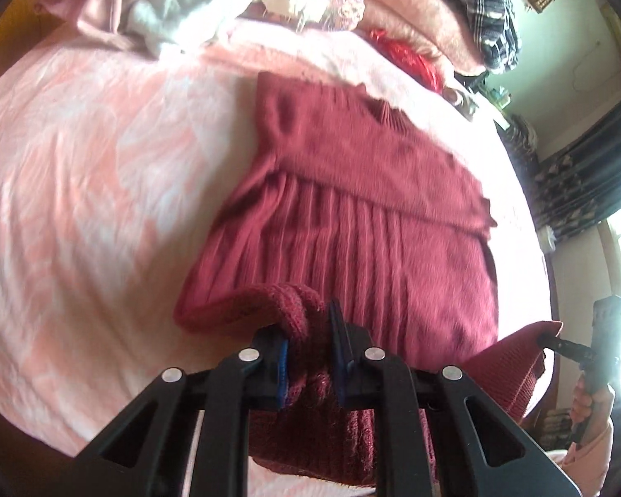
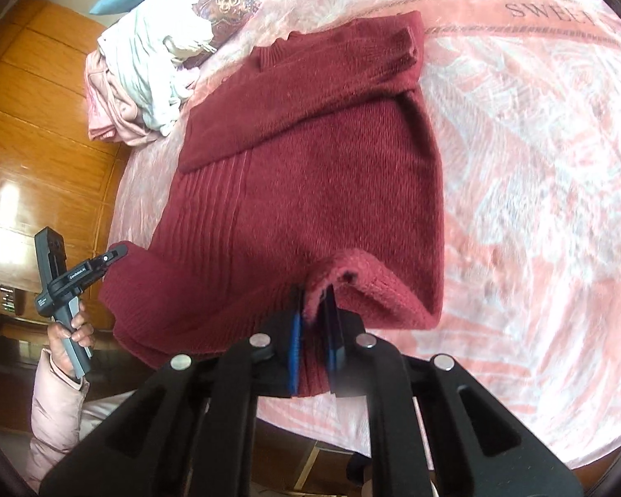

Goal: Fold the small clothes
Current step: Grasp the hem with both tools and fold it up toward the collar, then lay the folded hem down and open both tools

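Observation:
A dark red knit sweater (image 1: 352, 207) lies spread on the pink bed, sleeves folded across its chest, collar at the far end; it also shows in the right wrist view (image 2: 310, 157). My left gripper (image 1: 308, 331) is shut on one bottom hem corner, lifted off the bed. My right gripper (image 2: 314, 310) is shut on the other bottom hem corner, also lifted. Each gripper shows in the other's view, the right gripper (image 1: 550, 337) at the far right and the left gripper (image 2: 118, 252) at the left, each pinching the hem.
A pink patterned blanket (image 2: 517, 165) covers the bed. A pile of pale clothes (image 2: 145, 70) and pillows (image 1: 414, 12) lies at the head end. Wooden floor (image 2: 41, 145) runs along the bed's left side. Dark curtains (image 1: 592, 165) hang by a bright window.

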### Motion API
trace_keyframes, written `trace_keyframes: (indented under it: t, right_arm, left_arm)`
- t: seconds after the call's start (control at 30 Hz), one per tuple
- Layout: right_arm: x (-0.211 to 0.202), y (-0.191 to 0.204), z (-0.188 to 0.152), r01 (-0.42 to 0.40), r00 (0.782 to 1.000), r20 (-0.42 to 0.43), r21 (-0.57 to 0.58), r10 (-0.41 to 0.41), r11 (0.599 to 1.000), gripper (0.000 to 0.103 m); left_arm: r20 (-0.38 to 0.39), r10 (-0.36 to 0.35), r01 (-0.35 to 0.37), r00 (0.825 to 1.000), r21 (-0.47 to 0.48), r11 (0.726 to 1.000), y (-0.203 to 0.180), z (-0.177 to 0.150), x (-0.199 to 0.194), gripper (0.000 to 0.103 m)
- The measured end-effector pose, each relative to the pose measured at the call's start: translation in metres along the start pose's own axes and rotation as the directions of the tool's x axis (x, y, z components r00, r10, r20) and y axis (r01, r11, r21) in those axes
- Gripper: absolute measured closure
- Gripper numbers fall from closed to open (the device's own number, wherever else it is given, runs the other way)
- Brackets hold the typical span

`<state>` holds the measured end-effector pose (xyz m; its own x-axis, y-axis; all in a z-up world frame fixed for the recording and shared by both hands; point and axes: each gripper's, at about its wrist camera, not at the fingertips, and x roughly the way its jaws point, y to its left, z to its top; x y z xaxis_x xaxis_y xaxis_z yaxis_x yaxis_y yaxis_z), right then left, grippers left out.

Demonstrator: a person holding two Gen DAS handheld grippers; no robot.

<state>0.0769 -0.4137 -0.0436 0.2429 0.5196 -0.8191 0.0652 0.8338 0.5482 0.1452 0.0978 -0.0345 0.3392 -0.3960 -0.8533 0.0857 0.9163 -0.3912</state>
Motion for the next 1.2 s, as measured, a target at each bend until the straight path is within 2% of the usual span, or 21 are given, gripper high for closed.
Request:
trace_keyframes:
  t: [0.1, 0.3, 0.4, 0.53, 0.57, 0.63, 0.7, 0.73, 0.77, 0.8, 0.87, 0.93, 1.07, 1.2]
  right_arm:
    - [0.006, -0.003, 0.03, 0.016, 1.0, 0.011, 0.023, -0.016, 1.0, 0.095]
    - [0.035, -0.023, 0.086, 0.063, 0.998, 0.0, 0.087, -0.064, 0.994, 0.098]
    - [0.054, -0.035, 0.107, 0.087, 0.996, -0.021, 0.114, -0.085, 0.99, 0.098]
    - [0.068, -0.05, 0.133, 0.056, 0.998, -0.002, 0.175, -0.056, 0.983, 0.098]
    - [0.069, -0.052, 0.139, 0.048, 0.999, 0.003, 0.172, -0.05, 0.984, 0.092]
    - [0.067, -0.055, 0.148, 0.049, 0.998, 0.023, 0.179, -0.054, 0.983, 0.088]
    - [0.06, -0.059, 0.151, 0.045, 0.998, 0.042, 0.17, -0.053, 0.984, 0.082]
    - [0.058, -0.061, 0.152, 0.048, 0.997, 0.05, 0.167, -0.057, 0.985, 0.076]
    - [0.055, -0.064, 0.15, 0.059, 0.996, 0.056, 0.165, -0.069, 0.985, 0.072]
    - [0.052, -0.067, 0.149, 0.07, 0.995, 0.06, 0.161, -0.081, 0.984, 0.072]
    - [0.049, -0.074, 0.145, 0.082, 0.994, 0.056, 0.156, -0.091, 0.984, 0.072]
    - [0.051, -0.077, 0.142, 0.086, 0.995, 0.036, 0.147, -0.092, 0.985, 0.071]
    - [0.052, -0.069, 0.133, 0.089, 0.996, 0.004, 0.086, -0.09, 0.992, 0.055]
    - [0.055, -0.055, 0.13, 0.079, 0.997, -0.016, 0.041, -0.078, 0.996, 0.048]
  left_arm:
    - [0.021, 0.004, -0.004, 1.0, 0.005, 1.0, -0.009, 0.029, 0.015, 0.086]
    - [0.006, 0.044, -0.044, 0.999, -0.005, 0.999, -0.009, 0.075, 0.06, 0.086]
    - [0.003, 0.053, -0.053, 0.999, -0.046, 0.998, 0.001, 0.092, 0.088, 0.086]
    - [-0.026, 0.047, -0.05, 0.999, -0.12, 0.992, 0.023, 0.109, 0.123, 0.086]
    - [-0.037, 0.033, -0.038, 0.999, -0.143, 0.989, 0.028, 0.111, 0.128, 0.086]
    - [-0.065, -0.015, 0.003, 0.998, -0.187, 0.982, 0.038, 0.117, 0.131, 0.086]
    - [-0.088, -0.056, 0.036, 0.995, -0.211, 0.977, 0.044, 0.119, 0.126, 0.082]
    - [-0.099, -0.069, 0.047, 0.993, -0.213, 0.976, 0.048, 0.121, 0.12, 0.071]
    - [-0.097, -0.074, 0.053, 0.993, -0.201, 0.978, 0.05, 0.123, 0.114, 0.054]
    - [-0.082, -0.062, 0.047, 0.995, -0.177, 0.983, 0.051, 0.124, 0.106, 0.048]
    - [-0.057, 0.013, -0.02, 0.998, -0.122, 0.992, 0.053, 0.127, 0.09, 0.038]
    - [-0.034, 0.04, -0.043, 0.999, -0.078, 0.996, 0.057, 0.128, 0.079, 0.038]
    - [-0.025, 0.114, -0.113, 0.993, 0.063, 0.992, 0.053, 0.121, 0.078, 0.038]
    - [-0.016, 0.1, -0.093, 0.995, 0.247, 0.965, 0.031, 0.111, 0.083, 0.038]
